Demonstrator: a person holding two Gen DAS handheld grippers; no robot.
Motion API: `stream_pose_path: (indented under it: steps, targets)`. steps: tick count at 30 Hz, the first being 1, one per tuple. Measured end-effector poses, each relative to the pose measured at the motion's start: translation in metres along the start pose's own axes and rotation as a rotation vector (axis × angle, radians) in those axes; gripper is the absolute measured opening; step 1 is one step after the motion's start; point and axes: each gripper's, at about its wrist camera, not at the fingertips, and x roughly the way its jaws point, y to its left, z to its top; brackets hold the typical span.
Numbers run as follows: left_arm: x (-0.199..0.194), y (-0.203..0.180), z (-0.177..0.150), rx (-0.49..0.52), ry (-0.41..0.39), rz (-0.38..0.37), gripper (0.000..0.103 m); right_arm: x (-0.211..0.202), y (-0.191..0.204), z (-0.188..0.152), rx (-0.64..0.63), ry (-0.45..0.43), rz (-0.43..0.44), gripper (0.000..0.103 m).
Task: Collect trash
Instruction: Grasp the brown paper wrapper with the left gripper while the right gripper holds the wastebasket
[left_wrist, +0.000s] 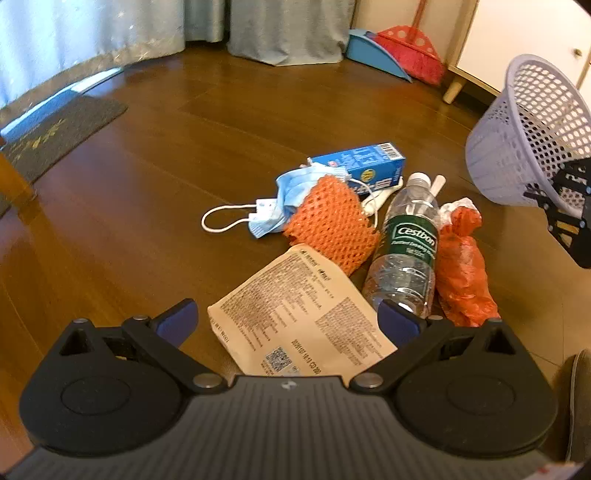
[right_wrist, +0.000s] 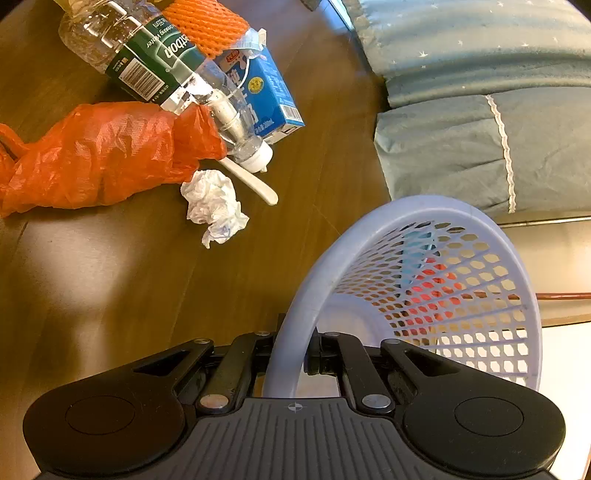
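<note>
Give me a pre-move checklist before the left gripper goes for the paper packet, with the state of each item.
1. Left gripper open wide enough for the beige paper packet: ok, the jaws stand apart on either side of it.
2. Packet free of other trash: not ok, the orange foam net overlaps its far corner.
3. Water bottle clear of the right-hand finger: not ok, its base lies right beside that finger.
4. Right gripper has the basket: ok, shut on the rim.
5. Basket mouth turned towards the trash: ok, it is tilted that way.
6. Basket has room: ok, nothing inside it.
</note>
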Motion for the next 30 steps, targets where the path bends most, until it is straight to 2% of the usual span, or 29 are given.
stream_pose_path:
  steps: [9,13,15,24,27,29,30]
  targets:
    - [0.014,0.007,-0.007,-0.094,0.055,-0.006,0.101,-0.001,0.001,0.002,-0.004,-0.002,0.009,0.002]
    - [0.021,0.017,-0.013,-0.195,0.097,-0.022,0.101,-0.002,0.001,0.002,-0.001,-0.002,0.009,0.002]
    - [0.024,0.02,-0.016,-0.218,0.105,-0.02,0.097,-0.002,0.001,0.002,-0.002,-0.004,0.009,0.002]
    - [0.037,0.037,-0.019,-0.333,0.143,-0.06,0.071,-0.002,0.002,0.002,-0.009,-0.009,0.01,0.002]
    - [0.04,0.039,-0.02,-0.34,0.155,-0.067,0.057,-0.002,0.002,0.002,-0.01,-0.009,0.01,0.002]
    - [0.04,0.04,-0.021,-0.345,0.161,-0.069,0.042,-0.002,0.002,0.002,-0.009,-0.009,0.011,0.002]
    - [0.04,0.04,-0.022,-0.346,0.164,-0.07,0.04,-0.002,0.002,0.002,-0.009,-0.009,0.011,0.002]
